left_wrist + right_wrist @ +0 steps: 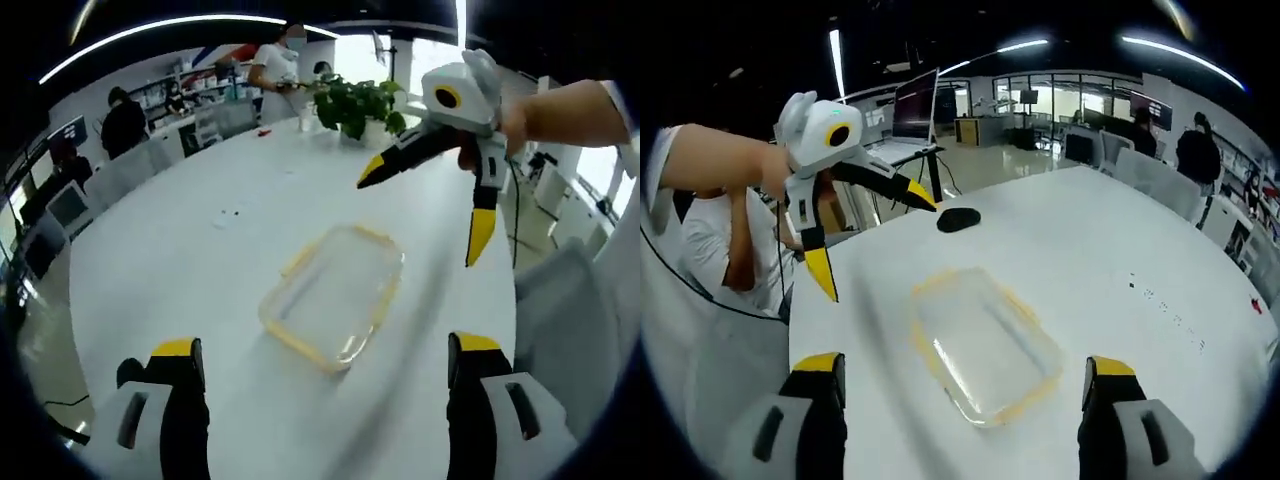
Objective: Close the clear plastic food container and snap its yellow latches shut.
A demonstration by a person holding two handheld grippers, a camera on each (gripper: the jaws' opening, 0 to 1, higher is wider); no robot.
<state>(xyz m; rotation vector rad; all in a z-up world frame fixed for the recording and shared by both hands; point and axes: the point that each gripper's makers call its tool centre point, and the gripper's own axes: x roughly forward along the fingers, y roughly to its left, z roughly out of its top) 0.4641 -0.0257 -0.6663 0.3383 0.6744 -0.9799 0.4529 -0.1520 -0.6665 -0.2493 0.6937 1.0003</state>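
A: Claw on the left (320, 375), in the left gripper view, has its jaws wide apart and empty at six o'clock; the clear container (335, 292) lies at centre on the white table (180, 270). The right claw (440, 205) hangs at two o'clock, parted too.

B: Risk?

A: The container is light on a slick top, so a one-sided push could skate it away.

B: And the right gripper view?

A: Same container (985, 342) at centre, a dark mouse (958, 219) at twelve, left claw (875, 240) at ten. Open office around, with a plant (362, 105), chairs and people.
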